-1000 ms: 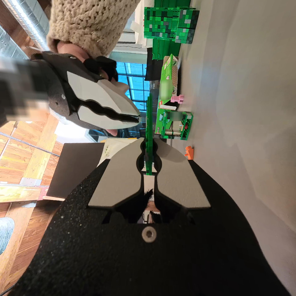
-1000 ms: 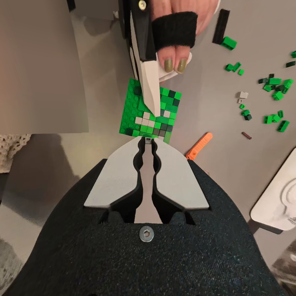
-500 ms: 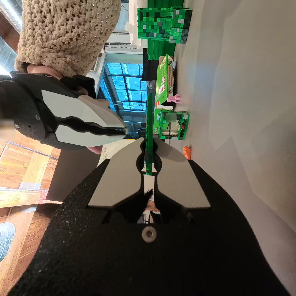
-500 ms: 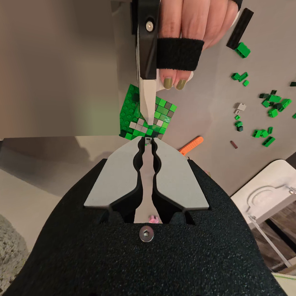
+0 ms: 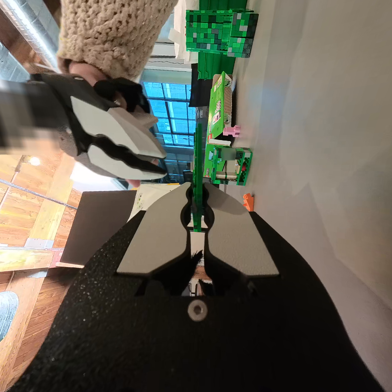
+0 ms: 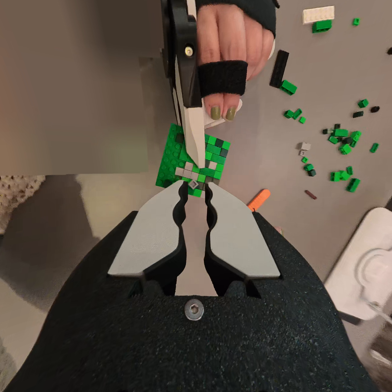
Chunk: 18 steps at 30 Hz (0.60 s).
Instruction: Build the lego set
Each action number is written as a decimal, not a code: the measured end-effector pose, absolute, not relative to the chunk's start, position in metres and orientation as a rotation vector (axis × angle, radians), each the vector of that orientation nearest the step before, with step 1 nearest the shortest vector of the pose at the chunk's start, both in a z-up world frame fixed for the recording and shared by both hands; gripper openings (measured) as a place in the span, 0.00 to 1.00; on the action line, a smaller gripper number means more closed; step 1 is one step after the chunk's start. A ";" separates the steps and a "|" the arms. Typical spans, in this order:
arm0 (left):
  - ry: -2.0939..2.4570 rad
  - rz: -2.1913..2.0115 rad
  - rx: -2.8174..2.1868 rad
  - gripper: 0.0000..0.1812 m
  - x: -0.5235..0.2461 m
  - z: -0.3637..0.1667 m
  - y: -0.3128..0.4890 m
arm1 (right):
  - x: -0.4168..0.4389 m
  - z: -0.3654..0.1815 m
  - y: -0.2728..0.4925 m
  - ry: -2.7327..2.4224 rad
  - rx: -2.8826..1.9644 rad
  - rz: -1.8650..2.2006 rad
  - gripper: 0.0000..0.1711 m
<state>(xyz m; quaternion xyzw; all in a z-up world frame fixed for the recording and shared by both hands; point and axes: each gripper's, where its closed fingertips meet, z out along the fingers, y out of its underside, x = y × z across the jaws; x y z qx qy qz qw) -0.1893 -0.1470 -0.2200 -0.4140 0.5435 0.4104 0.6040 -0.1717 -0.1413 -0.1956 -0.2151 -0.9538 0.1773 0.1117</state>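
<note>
My left gripper is shut on a green lego plate and holds it edge-on above the grey table. In the right wrist view the plate faces me, partly covered with green, dark and grey tiles, and the left gripper clamps it from above. My right gripper is open at the plate's near edge. A small grey tile lies tilted on the plate between its tips, held by neither finger. The right gripper also shows in the left wrist view, left of the plate.
Loose green bricks, a black bar, a white plate and an orange brick separator lie on the table at the right. A white tray is at the lower right. Finished green builds and a box stand farther off. Only a small space, under 4 cm, lies between the two pairs of fingers. The orange brick separator is about 15 centimeters from both grippers' fingertips.
My right gripper's jaws have spread apart and let go of the small grey tile, which now sits tilted on the plate. The left gripper still holds the plate.
</note>
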 end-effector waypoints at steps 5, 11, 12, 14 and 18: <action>1.253 0.950 -0.958 0.03 -0.190 -0.219 -0.147 | -0.173 -0.206 -0.141 -2.669 -0.861 0.765 0.08; 1.253 0.949 -0.949 0.03 -0.188 -0.219 -0.148 | -0.171 -0.219 -0.140 -2.669 -0.855 0.765 0.07; 1.254 0.949 -0.950 0.03 -0.188 -0.219 -0.148 | -0.170 -0.219 -0.141 -2.679 -0.855 0.773 0.05; 1.258 0.948 -0.954 0.03 -0.188 -0.220 -0.148 | -0.169 -0.220 -0.140 -2.706 -0.846 0.753 0.05; 1.264 0.949 -0.961 0.03 -0.189 -0.221 -0.147 | -0.171 -0.217 -0.137 -2.740 -0.764 0.648 0.00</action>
